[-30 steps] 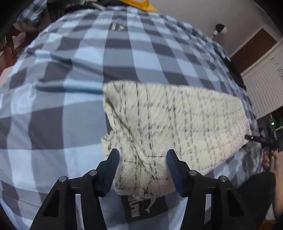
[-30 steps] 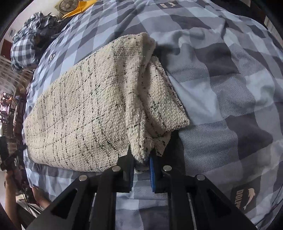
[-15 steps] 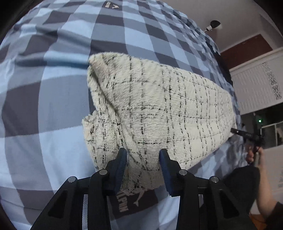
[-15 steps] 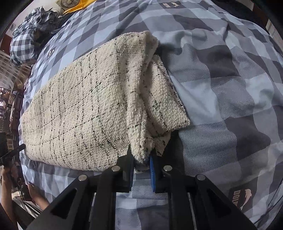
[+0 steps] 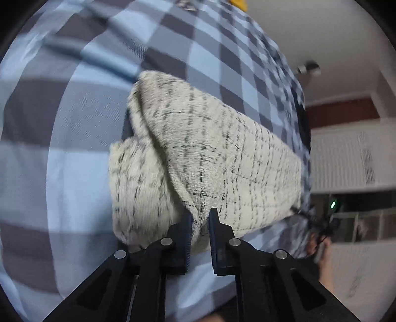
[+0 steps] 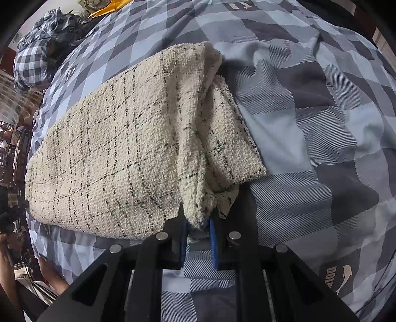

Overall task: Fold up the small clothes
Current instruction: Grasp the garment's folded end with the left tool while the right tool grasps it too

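Note:
A cream knit garment (image 5: 210,161) with thin black check lines lies stretched across a blue and grey checked bedspread (image 5: 61,173). My left gripper (image 5: 200,223) is shut on the garment's near corner at one end. In the right wrist view the same garment (image 6: 111,148) runs off to the left, and my right gripper (image 6: 198,225) is shut on a bunched fold of its other end. The cloth is slightly raised at both gripped corners.
A heap of checked clothes (image 6: 37,54) lies at the bed's far left corner, next to a yellow item (image 6: 109,10). A person's hand with a device (image 5: 321,237) shows at the bed's right edge. White cabinet doors (image 5: 351,158) stand beyond the bed.
My left gripper moved in onto the garment's corner and closed on it, from open to shut. My right gripper stayed shut on its end and barely moved.

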`<action>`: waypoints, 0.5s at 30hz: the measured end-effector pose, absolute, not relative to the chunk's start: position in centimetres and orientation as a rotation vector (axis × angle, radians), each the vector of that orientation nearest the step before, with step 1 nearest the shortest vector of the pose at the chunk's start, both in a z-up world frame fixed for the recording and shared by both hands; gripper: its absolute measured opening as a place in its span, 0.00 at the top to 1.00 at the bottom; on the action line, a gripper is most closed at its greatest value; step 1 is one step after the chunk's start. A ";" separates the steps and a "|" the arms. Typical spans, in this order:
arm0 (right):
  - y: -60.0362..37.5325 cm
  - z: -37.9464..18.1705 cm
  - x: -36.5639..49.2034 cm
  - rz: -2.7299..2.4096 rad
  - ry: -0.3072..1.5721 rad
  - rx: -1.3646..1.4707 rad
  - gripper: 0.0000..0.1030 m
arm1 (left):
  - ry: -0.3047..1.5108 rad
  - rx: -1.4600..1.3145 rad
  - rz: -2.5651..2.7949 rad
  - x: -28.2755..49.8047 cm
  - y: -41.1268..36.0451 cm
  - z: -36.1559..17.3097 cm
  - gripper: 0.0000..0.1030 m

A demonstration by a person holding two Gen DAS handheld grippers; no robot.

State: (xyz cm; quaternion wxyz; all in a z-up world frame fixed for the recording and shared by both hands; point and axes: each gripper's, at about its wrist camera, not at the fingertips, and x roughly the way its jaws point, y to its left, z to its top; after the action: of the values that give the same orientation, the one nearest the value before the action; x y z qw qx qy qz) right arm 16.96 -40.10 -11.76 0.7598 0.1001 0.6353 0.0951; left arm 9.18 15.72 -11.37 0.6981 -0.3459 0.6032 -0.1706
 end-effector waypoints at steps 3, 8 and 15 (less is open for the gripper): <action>-40.0 -11.7 16.9 0.204 1.385 0.207 0.89 | 1.338 -0.859 -0.367 8.0 16.7 -11.3 0.89; -39.5 -11.7 17.0 0.196 1.388 0.171 0.90 | 1.271 -0.801 -0.210 7.2 20.1 -9.5 0.99; -39.0 -11.7 17.0 0.193 1.390 0.137 0.90 | 1.194 -0.485 -0.056 7.1 19.1 -6.3 0.98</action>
State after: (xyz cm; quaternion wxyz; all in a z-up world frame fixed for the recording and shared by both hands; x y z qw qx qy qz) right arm 17.04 -38.96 -11.68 0.7616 0.0632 0.6389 0.0888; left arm 7.12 19.11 -6.26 0.7991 -0.2260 0.5565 -0.0259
